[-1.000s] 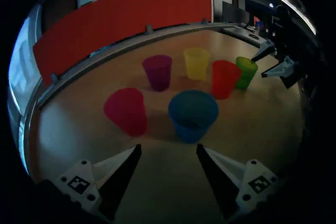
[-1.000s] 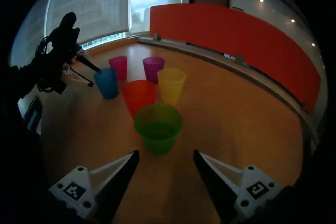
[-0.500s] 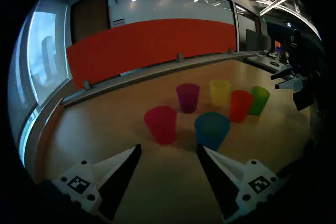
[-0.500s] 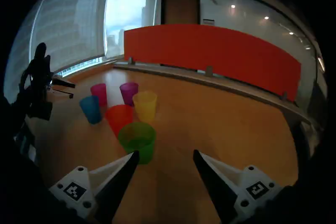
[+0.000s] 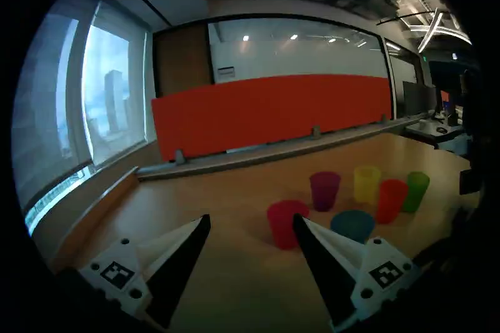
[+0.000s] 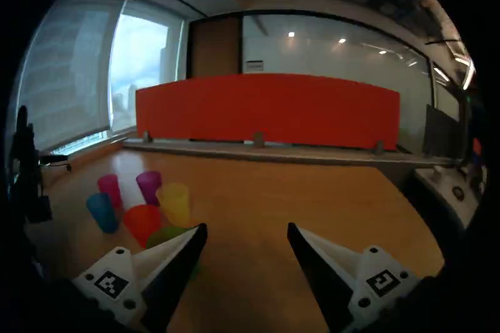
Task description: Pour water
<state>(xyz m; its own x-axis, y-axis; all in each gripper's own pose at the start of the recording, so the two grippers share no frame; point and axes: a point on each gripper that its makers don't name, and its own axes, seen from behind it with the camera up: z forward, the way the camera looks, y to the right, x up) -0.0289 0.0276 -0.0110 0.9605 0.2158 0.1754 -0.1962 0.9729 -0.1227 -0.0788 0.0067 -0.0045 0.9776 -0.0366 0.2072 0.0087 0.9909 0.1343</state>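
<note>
Cups first: where are they standing?
— Six are clustering on the broad wooden table [image 5: 250, 283]. In the left gripper view they are sitting at about four o'clock: the pink cup [image 5: 286, 223] nearest, with the purple cup [image 5: 325, 190], yellow cup [image 5: 367, 183], red cup [image 5: 391, 200] and green cup [image 5: 416, 191] lining up behind it.
— And the sixth?
— The blue cup [image 5: 352, 225] is showing little more than its rim; the finger at five o'clock is covering the rest. In the right gripper view the group is lying at eight o'clock, and the finger at seven o'clock is hiding most of the green cup. A dark shape [image 6: 28, 177] at nine o'clock is looking too dim to identify. Whether any cup is holding water, I cannot tell.
— What is surrounding them?
— A long orange-red panel [image 5: 275, 111] is running along the table's far edge at twelve o'clock, and a tall window [image 5: 103, 114] is glowing at ten o'clock.
— The tongs?
— The left gripper [image 5: 250, 217] is hanging over the table with its fingers spread wide, gripping nothing and touching nothing. The right gripper [image 6: 247, 225] is doing likewise: spread wide, nothing between its fingers.
</note>
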